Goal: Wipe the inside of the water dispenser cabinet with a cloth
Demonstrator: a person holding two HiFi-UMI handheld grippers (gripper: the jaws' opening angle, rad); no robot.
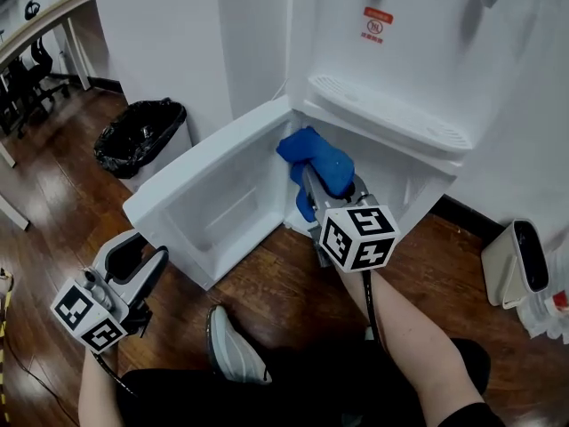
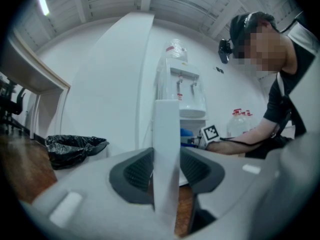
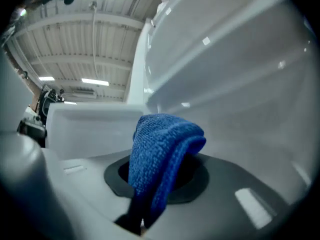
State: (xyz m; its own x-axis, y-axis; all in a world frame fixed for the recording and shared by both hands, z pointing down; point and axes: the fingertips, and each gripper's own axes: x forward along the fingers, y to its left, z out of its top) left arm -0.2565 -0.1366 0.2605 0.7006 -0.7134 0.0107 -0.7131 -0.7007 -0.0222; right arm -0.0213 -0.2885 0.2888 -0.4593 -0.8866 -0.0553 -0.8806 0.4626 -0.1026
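Observation:
The white water dispenser (image 1: pixel 418 52) stands ahead with its lower cabinet open. The cabinet door (image 1: pixel 222 185) is swung out to the left. My left gripper (image 1: pixel 144 254) is shut on the door's outer edge (image 2: pixel 166 149), which stands upright between the two dark pads (image 2: pixel 137 171). My right gripper (image 1: pixel 311 178) is shut on a folded blue cloth (image 1: pixel 316 157) and holds it at the cabinet opening, just under the drip tray (image 1: pixel 391 114). In the right gripper view the cloth (image 3: pixel 160 144) droops over the jaws, close to a white cabinet wall (image 3: pixel 235 99).
A bin with a black bag (image 1: pixel 142 136) stands left of the door. A white appliance (image 1: pixel 516 265) and water bottles (image 1: pixel 556 305) sit on the wooden floor at the right. The person's shoe (image 1: pixel 233 345) is below the door.

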